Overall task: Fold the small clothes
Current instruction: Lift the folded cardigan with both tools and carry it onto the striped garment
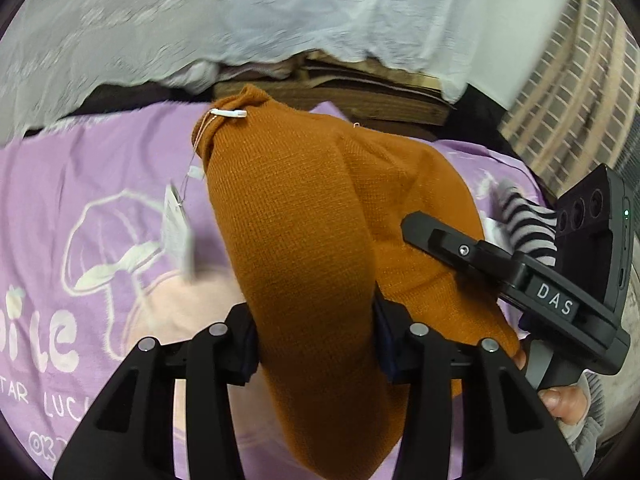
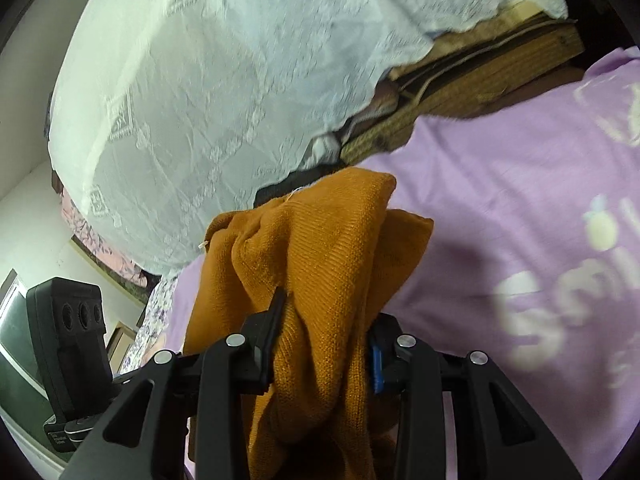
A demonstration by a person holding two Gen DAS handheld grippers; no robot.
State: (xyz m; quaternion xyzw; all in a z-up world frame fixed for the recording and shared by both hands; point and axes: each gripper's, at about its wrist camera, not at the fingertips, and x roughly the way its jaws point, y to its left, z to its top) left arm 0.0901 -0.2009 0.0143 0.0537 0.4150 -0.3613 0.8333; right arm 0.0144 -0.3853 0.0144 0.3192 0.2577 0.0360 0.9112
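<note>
- My left claw (image 1: 316,344) is clamped on the orange knit garment (image 1: 304,208).
- My right claw (image 2: 324,344) grips the same garment, bunched, above the purple sheet (image 2: 500,200).

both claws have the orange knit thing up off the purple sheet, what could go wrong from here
1. The paper tag dangles on a thin string beside the orange knit garment; it could get trapped inside a fold.
2. The right claw grips a bunched, wrinkled wad rather than a flat edge, so the fold may come out lumpy or uneven.
3. In the left claw the cloth hangs as a thick roll, so layers could slide out as it is laid on the purple sheet.
</note>
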